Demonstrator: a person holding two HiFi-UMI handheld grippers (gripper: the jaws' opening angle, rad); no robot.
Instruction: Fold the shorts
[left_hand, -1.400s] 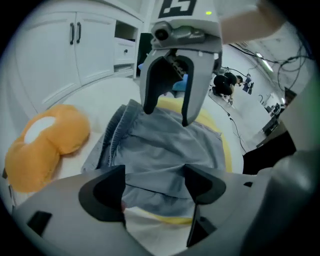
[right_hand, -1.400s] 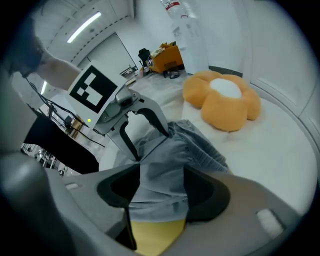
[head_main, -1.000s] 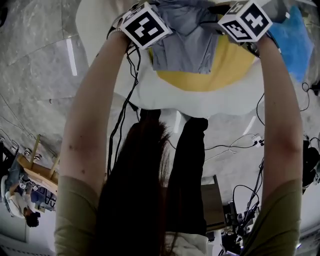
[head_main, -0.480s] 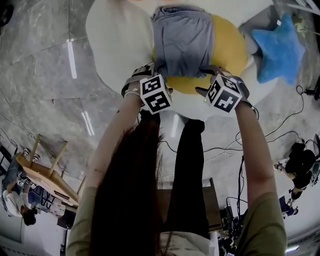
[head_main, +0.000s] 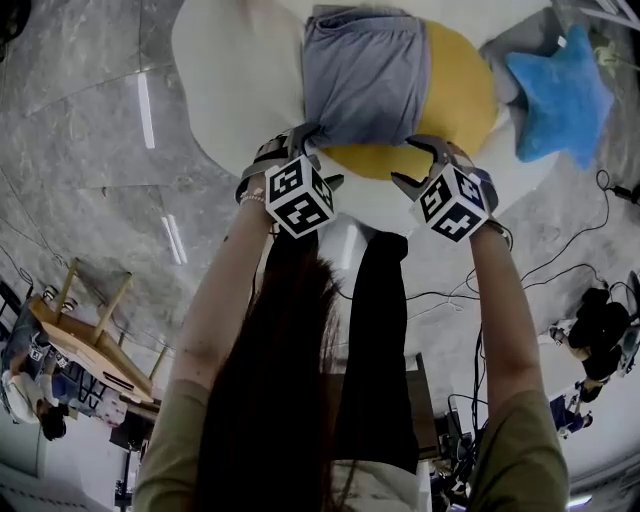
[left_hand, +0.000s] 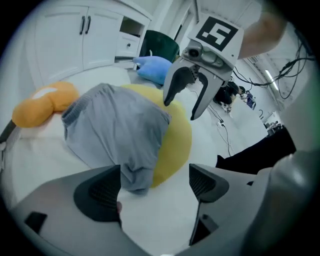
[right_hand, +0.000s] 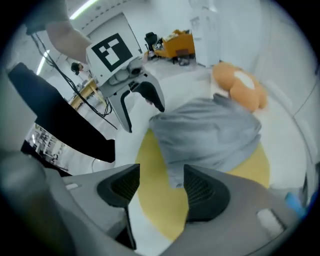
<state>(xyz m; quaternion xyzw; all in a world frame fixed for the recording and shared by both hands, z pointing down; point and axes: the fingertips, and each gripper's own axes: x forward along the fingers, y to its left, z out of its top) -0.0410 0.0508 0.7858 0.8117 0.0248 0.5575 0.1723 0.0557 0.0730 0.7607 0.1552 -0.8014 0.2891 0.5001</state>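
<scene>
Left claw gapes wide and empty, with the near left corner of the grey shorts just at its 12 o'clock. The shorts lie doubled over the yellow patch of the white surface, long axis 12-to-6. Right claw, equally wide and empty, faces the right corner, about as near. The lower layers are hidden.

The shorts look soft, matt grey cloth; the star cushion looks plush. The floor looks glossy, veined stone.
</scene>
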